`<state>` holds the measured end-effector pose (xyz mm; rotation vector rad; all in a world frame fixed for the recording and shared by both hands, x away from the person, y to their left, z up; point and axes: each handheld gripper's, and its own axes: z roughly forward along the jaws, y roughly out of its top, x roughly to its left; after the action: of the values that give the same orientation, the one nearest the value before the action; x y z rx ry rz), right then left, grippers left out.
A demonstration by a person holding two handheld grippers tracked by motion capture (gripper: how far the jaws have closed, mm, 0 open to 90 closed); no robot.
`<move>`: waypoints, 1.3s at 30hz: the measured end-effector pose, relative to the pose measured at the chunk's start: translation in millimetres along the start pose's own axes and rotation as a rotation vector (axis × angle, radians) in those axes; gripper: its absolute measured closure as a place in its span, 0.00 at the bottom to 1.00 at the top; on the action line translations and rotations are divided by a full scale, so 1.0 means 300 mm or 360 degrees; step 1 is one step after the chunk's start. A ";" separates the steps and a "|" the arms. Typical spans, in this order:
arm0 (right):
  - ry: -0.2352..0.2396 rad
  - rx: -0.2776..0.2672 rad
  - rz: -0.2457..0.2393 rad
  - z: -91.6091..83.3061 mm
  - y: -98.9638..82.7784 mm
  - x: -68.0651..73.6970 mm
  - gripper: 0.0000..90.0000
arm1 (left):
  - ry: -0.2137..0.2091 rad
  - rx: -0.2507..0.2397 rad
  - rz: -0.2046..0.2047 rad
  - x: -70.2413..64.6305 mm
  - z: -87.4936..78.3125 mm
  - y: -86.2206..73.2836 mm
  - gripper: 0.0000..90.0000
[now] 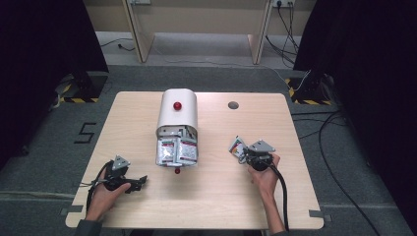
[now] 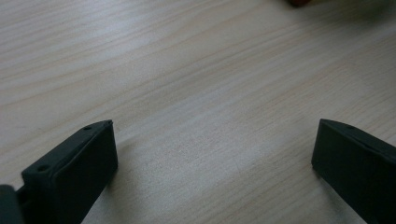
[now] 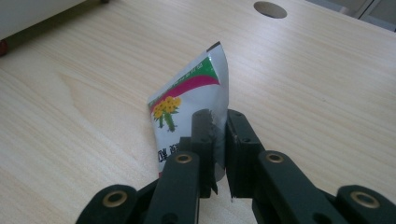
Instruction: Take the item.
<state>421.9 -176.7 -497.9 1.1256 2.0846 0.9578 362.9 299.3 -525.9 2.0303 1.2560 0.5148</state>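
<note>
Table (image 1: 216,191) bare at front; white bin (image 1: 177,114) lying at centre, mouth toward the person, packets (image 1: 177,151) spilling out. Sachet (image 3: 196,105) right of bin, pinched by its edge in right tongs (image 3: 218,140), long axis tilted up and away from them. Left tongs (image 2: 212,144) wide apart, nothing between, farther off.

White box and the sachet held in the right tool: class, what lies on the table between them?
Nothing: in the high view, bare table separates the white box from the sachet pinched in the right tool.
</note>
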 end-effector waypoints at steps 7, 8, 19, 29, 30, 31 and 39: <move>-0.0005 0.0012 0.0013 0.005 -0.002 -0.002 0.88 | -0.0002 -0.0002 -0.0001 0.000 0.000 0.000 0.00; -0.0006 0.0013 0.0018 0.005 -0.002 -0.002 0.87 | -0.0003 -0.0002 -0.0001 0.000 0.000 0.000 0.00; -0.0066 0.0005 0.0102 -0.007 0.002 -0.015 0.62 | -0.0002 -0.0002 -0.0001 0.000 0.000 0.000 0.00; -0.0038 -0.0030 0.0141 -0.036 0.013 -0.010 0.50 | 0.0000 -0.0001 -0.0001 0.000 0.000 0.000 0.00; -0.0030 -0.0029 0.0143 -0.039 0.014 -0.008 0.49 | -0.0002 -0.0002 -0.0001 0.000 0.000 0.000 0.00; -0.0023 -0.0025 0.0145 -0.040 0.014 -0.005 0.48 | -0.0002 -0.0002 -0.0001 0.000 0.000 0.000 0.00; 0.0010 -0.0009 0.0130 -0.055 0.020 0.012 0.43 | 0.0000 -0.0001 -0.0001 0.000 0.000 0.000 0.00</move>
<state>410.4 -176.6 -484.1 1.2143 2.0533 1.0059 362.8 299.2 -525.9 2.0296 1.2561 0.5150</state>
